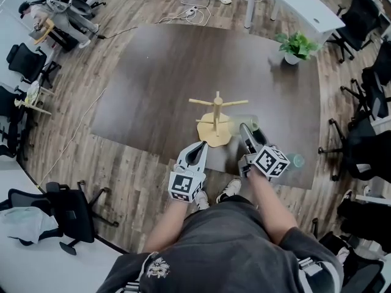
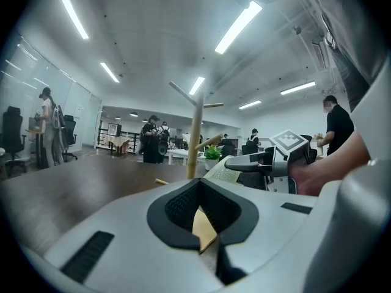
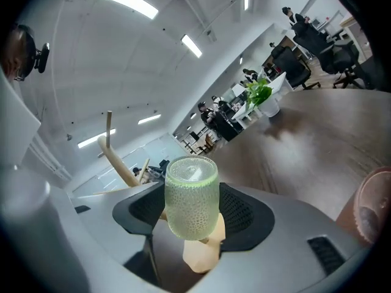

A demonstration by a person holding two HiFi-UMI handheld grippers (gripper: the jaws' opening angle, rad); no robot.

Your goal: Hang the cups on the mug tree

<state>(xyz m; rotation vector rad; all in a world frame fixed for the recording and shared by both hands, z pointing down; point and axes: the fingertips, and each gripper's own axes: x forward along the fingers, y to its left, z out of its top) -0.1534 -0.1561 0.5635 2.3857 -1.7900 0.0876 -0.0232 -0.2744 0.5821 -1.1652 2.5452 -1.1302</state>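
The wooden mug tree (image 1: pixel 217 116) stands on the dark table (image 1: pixel 171 72) just ahead of both grippers, its pegs bare. My right gripper (image 1: pixel 247 129) is shut on a pale green textured cup (image 3: pixel 191 197), held upright between the pads to the right of the tree's base (image 1: pixel 215 134). The tree's post (image 3: pixel 116 157) rises to the left behind the cup. My left gripper (image 1: pixel 201 146) is shut and holds nothing, its tips close to the near edge of the base. The post (image 2: pixel 194 139) shows straight ahead in the left gripper view, with the right gripper (image 2: pixel 256 162) to its right.
Another cup (image 1: pixel 297 160) sits on the table right of my right gripper, and a pinkish cup (image 3: pixel 372 209) shows at that view's right edge. A potted plant (image 1: pixel 295 46) stands at the table's far right. Office chairs (image 1: pixel 67 215) and people surround the table.
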